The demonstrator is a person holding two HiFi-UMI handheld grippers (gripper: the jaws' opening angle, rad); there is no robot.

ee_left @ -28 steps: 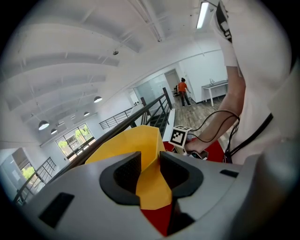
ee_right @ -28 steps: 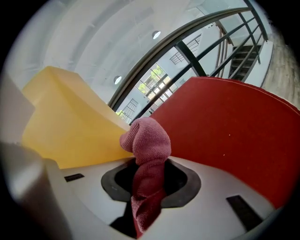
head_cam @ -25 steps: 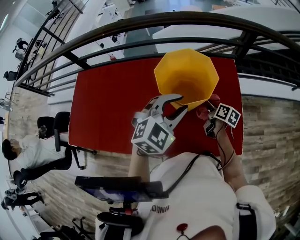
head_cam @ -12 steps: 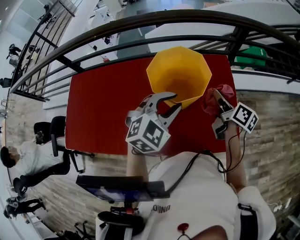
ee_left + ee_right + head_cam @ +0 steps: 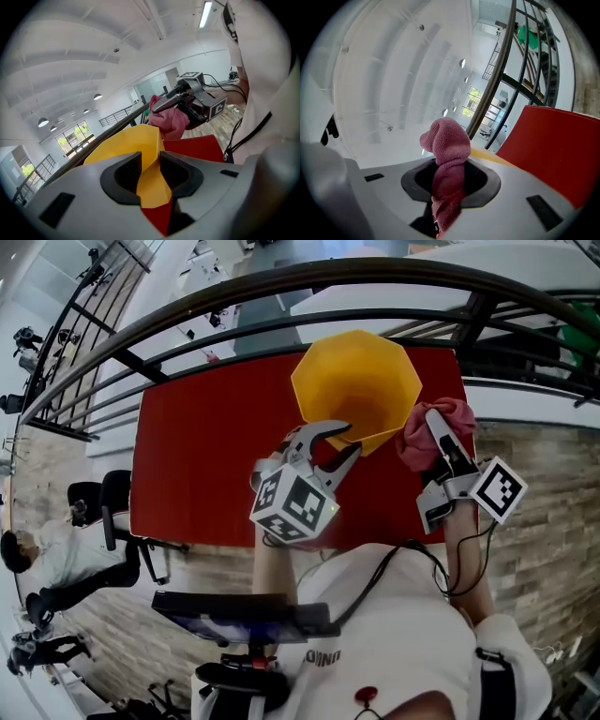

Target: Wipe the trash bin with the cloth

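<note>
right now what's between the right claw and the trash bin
The pink cloth, clamped in the right claw, bunched beside the trash bin; the head view shows it.

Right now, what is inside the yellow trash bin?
Only bare yellow walls show inside the trash bin, plus one jaw of the left gripper, clamped on its near rim. That jaw hides the wall beneath. The cloth is outside.

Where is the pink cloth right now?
In the head view, the pink cloth is clamped in the right gripper, just right of the yellow trash bin, over the right end of the red table.
</note>
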